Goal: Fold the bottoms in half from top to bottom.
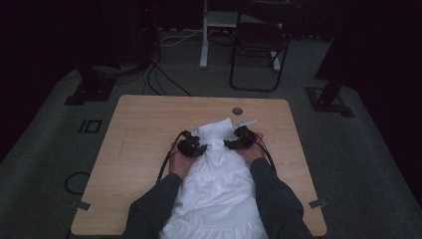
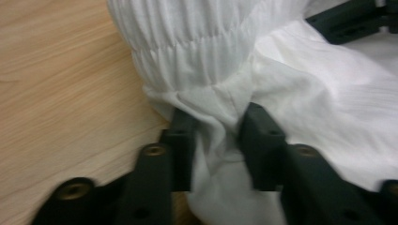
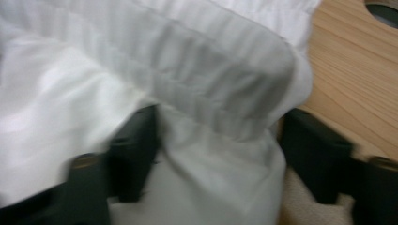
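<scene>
no readable text, no labels, no numbers anywhere

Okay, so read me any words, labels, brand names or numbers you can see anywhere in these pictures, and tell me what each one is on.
None can be read. The white garment shows plain fabric and a gathered band, with no tag or print. The wooden table bears only wood grain. The left gripper and right gripper show bare black parts and screws, no markings. The dark background in the high view shows no legible signs.
</scene>
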`<state>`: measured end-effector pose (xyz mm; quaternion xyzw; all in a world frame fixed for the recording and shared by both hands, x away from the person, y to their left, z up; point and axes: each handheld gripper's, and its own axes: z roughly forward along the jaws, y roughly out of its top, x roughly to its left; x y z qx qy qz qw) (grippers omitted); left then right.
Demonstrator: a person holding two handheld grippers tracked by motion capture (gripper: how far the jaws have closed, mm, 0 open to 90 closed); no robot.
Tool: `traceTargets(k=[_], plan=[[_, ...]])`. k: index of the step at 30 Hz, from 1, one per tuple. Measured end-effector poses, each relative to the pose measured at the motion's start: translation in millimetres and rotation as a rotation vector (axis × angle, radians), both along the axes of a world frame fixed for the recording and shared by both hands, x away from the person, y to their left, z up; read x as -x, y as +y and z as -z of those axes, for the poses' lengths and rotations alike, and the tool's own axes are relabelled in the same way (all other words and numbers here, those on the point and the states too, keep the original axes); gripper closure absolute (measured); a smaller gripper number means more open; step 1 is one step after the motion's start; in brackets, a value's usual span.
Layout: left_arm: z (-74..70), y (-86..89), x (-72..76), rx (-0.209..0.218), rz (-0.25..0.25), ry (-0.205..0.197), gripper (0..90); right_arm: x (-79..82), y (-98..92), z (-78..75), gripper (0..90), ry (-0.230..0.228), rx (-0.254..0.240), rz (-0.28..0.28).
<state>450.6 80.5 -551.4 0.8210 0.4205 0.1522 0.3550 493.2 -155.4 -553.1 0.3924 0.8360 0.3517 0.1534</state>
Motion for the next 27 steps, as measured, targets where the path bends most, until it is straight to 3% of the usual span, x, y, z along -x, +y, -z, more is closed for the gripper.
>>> traceTargets(k=[2, 4, 6, 7, 11, 13, 14, 15, 16, 18, 19, 20, 21, 22, 23, 24, 25, 26, 27], plan=[[0.2, 0.6, -1.4, 0.023, 0.003, 0.016, 80.8, 1.3, 1.3, -3.1, 65.6, 0.014, 0.01, -0.003], [0.0, 1.6, -2.6, 0.028, 0.007, 0.024, 83.6, 1.2, -0.1, -4.5, 79.0, 0.035, 0.002, 0.002], [-1.0, 2.8, -4.7, 0.033, 0.012, 0.039, 84.1, 1.4, -0.4, -4.8, 81.0, 0.039, 0.001, 0.002], [-3.5, 3.6, -7.9, 0.015, 0.012, 0.047, 85.2, 2.5, -0.5, -6.7, 82.5, 0.049, 0.014, 0.001], [-13.1, 8.1, -14.5, 0.003, 0.013, 0.031, 85.7, 2.9, -6.4, -13.3, 82.7, 0.049, -0.015, 0.011], [-34.6, 14.9, -24.4, 0.055, 0.001, -0.002, 85.9, 1.6, -15.8, -28.0, 82.7, 0.021, -0.061, 0.03], [-43.4, 14.9, -26.8, 0.058, 0.004, -0.02, 85.9, 0.1, -18.5, -33.7, 82.7, 0.011, -0.079, 0.034], [-43.4, 14.9, -26.8, 0.058, 0.004, -0.02, 85.9, 0.1, -18.5, -33.7, 82.7, 0.011, -0.079, 0.034], [-61.9, 12.0, -31.0, 0.044, 0.012, -0.065, 86.0, -2.3, -21.5, -46.7, 82.7, -0.015, -0.108, 0.047], [-61.9, 12.0, -31.0, 0.044, 0.012, -0.065, 86.0, -3.6, -22.4, -53.8, 82.7, -0.032, -0.117, 0.054], [-94.3, 9.1, -39.4, 0.027, 0.019, -0.133, 86.0, -6.7, -24.1, -71.8, 82.7, -0.07, -0.14, 0.071], [-94.3, 9.1, -39.4, 0.027, 0.019, -0.133, 86.0, -6.7, -24.1, -71.8, 82.7, -0.07, -0.14, 0.071], [-116.2, 8.5, -44.5, 0.033, 0.013, -0.181, 86.1, -8.9, -26.2, -90.3, 82.8, -0.112, -0.16, 0.081], [-116.2, 8.5, -44.5, 0.033, 0.013, -0.181, 86.0, -8.9, -26.2, -90.3, 82.8, -0.112, -0.16, 0.081], [-139.7, 7.3, -47.1, 0.04, 0.01, -0.245, 86.0, -9.4, -28.1, -111.3, 82.8, -0.168, -0.181, 0.092], [-139.7, 7.3, -47.1, 0.04, 0.01, -0.245, 86.0, -9.4, -28.1, -111.3, 82.8, -0.168, -0.181, 0.092], [-151.1, 7.0, -47.5, 0.044, 0.011, -0.275, 86.0, -8.1, -30.2, -132.2, 82.8, -0.229, -0.217, 0.098], [-158.4, 6.5, -46.9, 0.059, 0.007, -0.298, 86.0, -8.1, -30.2, -132.2, 82.8, -0.229, -0.217, 0.098], [-166.5, 6.7, -45.2, 0.073, 0.009, -0.315, 86.0, -5.9, -31.2, -147.0, 82.9, -0.26, -0.234, 0.092]])
